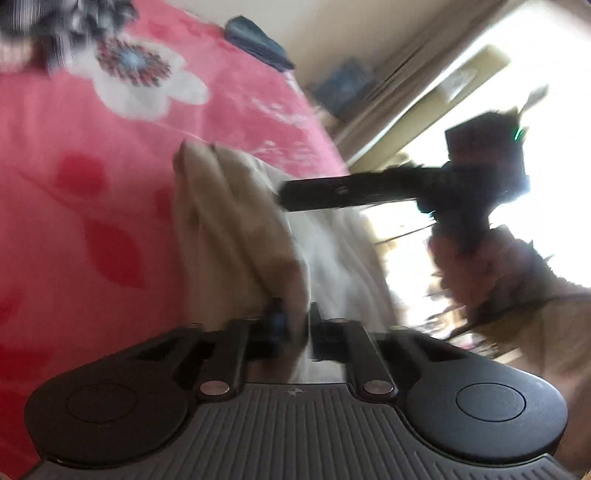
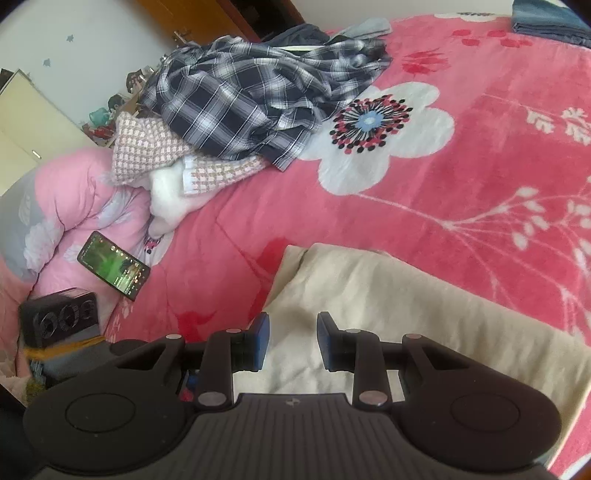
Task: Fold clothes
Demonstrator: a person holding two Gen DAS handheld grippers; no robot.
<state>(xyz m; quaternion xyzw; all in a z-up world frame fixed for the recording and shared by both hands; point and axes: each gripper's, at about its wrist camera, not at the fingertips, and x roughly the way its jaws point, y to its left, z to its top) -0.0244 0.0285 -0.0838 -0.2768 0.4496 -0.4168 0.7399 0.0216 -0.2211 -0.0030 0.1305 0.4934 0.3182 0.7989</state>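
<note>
Cream garment (image 2: 388,295) on a pink bedspread (image 2: 480,166) printed with white flowers and red petals, navy-and-white plaid shirt (image 2: 251,99) beyond the garment, pink-and-white houndstooth knit (image 2: 147,151) beside the shirt, folded blue cloth (image 2: 550,18), pale pink quilt (image 2: 74,199)

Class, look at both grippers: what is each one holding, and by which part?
The left gripper pinches the cream garment at a raised fold near its edge. The right gripper holds nothing; its jaws are open above the cloth.

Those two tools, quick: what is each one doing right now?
Left tool: closed, pinching the cream cloth.
Right tool: open over the cloth, holding nothing.
</note>
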